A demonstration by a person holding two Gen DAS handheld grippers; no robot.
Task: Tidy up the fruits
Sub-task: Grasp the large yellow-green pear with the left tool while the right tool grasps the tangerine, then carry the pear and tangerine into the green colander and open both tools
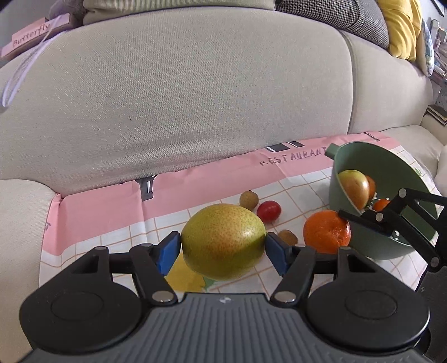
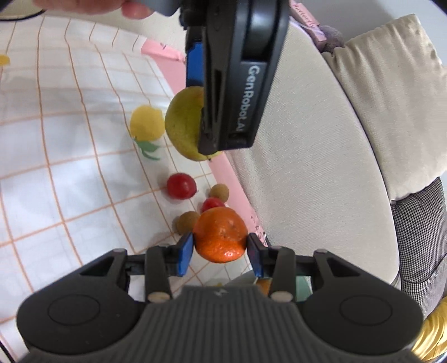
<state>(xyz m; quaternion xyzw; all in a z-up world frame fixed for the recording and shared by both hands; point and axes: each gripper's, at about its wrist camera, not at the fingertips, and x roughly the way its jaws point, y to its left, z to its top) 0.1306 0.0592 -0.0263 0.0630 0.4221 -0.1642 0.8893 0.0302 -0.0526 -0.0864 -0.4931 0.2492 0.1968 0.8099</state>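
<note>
My left gripper is shut on a yellow-green pear and holds it above the checked cloth. The pear also shows in the right wrist view, partly hidden behind the left gripper's body. My right gripper is shut on an orange mandarin, which also shows in the left wrist view just left of the green bowl. The bowl holds an apple and a small orange fruit. Red tomatoes and brown longans lie on the cloth.
The cloth has a pink border and lies on a beige sofa whose backrest rises right behind it. A yellow cushion sits at the far right. A printed lemon is on the cloth.
</note>
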